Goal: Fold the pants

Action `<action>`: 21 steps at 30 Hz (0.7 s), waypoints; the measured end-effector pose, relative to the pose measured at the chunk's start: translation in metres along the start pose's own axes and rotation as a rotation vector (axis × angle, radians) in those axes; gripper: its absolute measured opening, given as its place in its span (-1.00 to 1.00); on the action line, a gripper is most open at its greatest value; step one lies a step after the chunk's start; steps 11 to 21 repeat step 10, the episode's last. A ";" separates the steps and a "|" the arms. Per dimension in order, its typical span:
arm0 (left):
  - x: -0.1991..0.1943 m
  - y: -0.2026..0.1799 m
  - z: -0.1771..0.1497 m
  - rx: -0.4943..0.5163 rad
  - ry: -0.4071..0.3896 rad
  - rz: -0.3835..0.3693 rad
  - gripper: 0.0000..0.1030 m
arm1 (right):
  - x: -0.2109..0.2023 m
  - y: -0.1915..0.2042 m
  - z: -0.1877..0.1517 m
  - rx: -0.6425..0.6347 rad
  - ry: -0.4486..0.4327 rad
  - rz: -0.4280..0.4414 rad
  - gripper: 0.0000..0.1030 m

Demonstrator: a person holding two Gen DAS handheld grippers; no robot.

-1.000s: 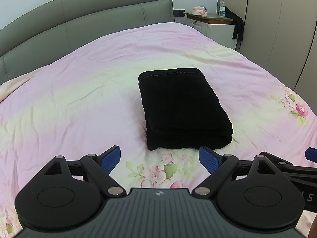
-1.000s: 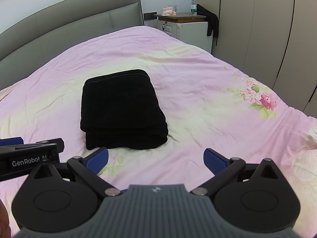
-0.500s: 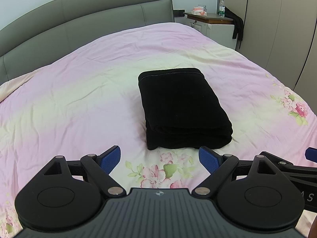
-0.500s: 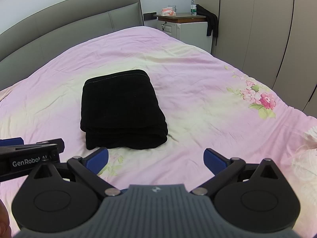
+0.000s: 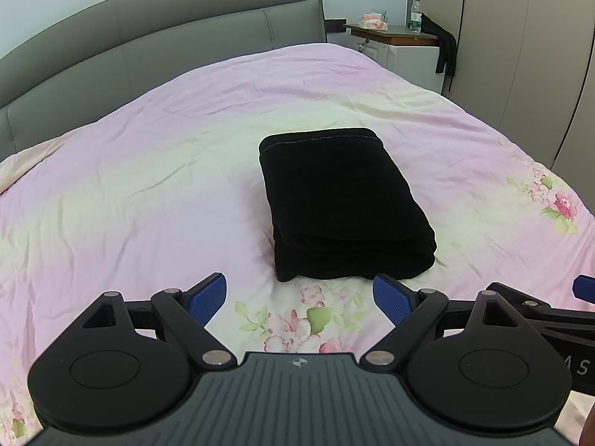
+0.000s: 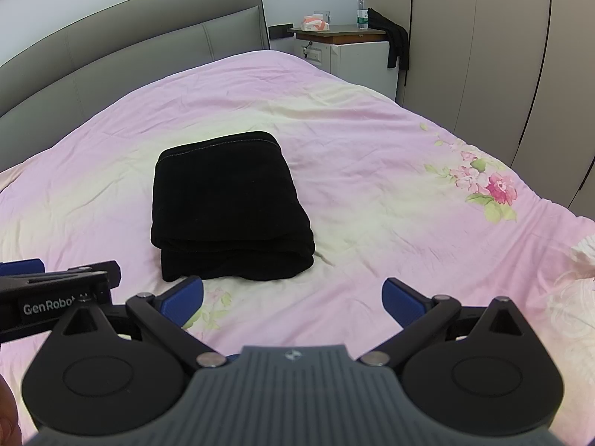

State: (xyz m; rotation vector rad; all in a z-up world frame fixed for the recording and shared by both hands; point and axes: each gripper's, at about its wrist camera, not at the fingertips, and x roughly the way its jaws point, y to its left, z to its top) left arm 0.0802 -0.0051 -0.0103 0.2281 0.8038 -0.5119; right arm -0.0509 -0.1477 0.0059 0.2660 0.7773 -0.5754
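Note:
The black pants point(image 5: 342, 200) lie folded into a thick rectangular stack in the middle of the pink floral bedspread point(image 5: 148, 193); they also show in the right wrist view point(image 6: 227, 204). My left gripper point(image 5: 299, 297) is open and empty, held just short of the stack's near edge. My right gripper point(image 6: 293, 297) is open and empty, near the stack's near right corner and apart from it. The left gripper's body point(image 6: 55, 297) shows at the left edge of the right wrist view.
A grey padded headboard point(image 5: 167, 37) runs along the far side of the bed. A white nightstand point(image 6: 349, 55) with a bottle and a tissue box stands at the far right. Beige wardrobe doors point(image 6: 502, 55) line the right side.

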 end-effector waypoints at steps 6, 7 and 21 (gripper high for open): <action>-0.002 0.000 0.000 -0.007 -0.003 -0.001 1.00 | -0.002 0.001 0.000 -0.002 -0.004 -0.004 0.90; -0.002 0.000 -0.001 -0.007 -0.005 -0.002 1.00 | -0.003 0.001 0.000 -0.002 -0.005 -0.004 0.90; -0.004 0.000 -0.001 0.004 -0.015 -0.006 1.00 | -0.004 0.001 0.000 -0.002 -0.007 -0.003 0.90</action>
